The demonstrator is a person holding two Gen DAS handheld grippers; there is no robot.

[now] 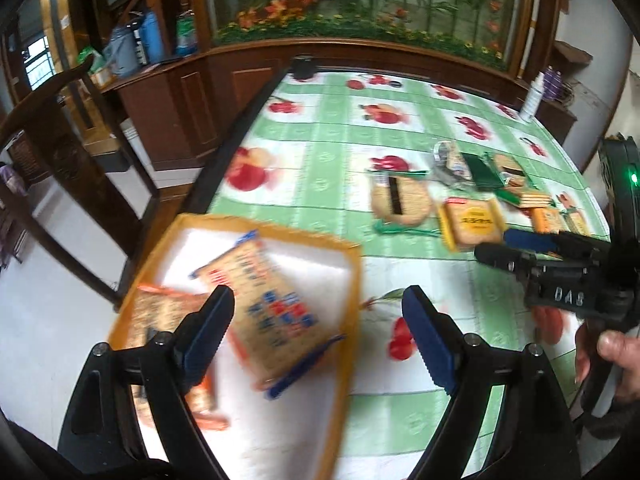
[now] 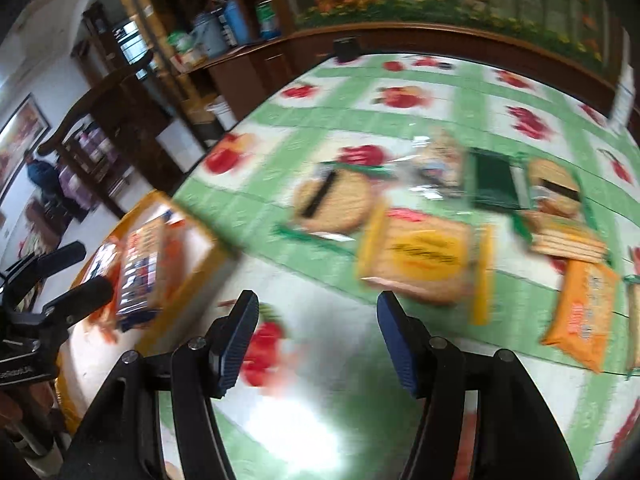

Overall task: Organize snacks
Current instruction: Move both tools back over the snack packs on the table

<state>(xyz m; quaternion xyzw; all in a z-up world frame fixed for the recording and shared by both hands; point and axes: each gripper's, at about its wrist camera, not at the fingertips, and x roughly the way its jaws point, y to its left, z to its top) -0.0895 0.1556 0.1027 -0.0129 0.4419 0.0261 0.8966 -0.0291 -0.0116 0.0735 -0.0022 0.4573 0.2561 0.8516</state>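
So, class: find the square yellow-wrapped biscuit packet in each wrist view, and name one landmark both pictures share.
Left wrist view: the yellow biscuit packet lies right of centre on the tablecloth, just right of the round cracker pack.
Right wrist view: the same packet sits near centre, beyond the open right gripper.
Shared landmark: the orange-rimmed tray, at lower left in both views.

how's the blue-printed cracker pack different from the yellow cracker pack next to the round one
The blue-printed cracker pack lies in the orange-rimmed tray, overlapping an orange-edged pack; the yellow cracker pack lies on the checked tablecloth, outside the tray. The first carries blue and red print with blue sealed ends; the second has a yellow label and yellow ends. Both are flat, pale packs, seemingly unopened.
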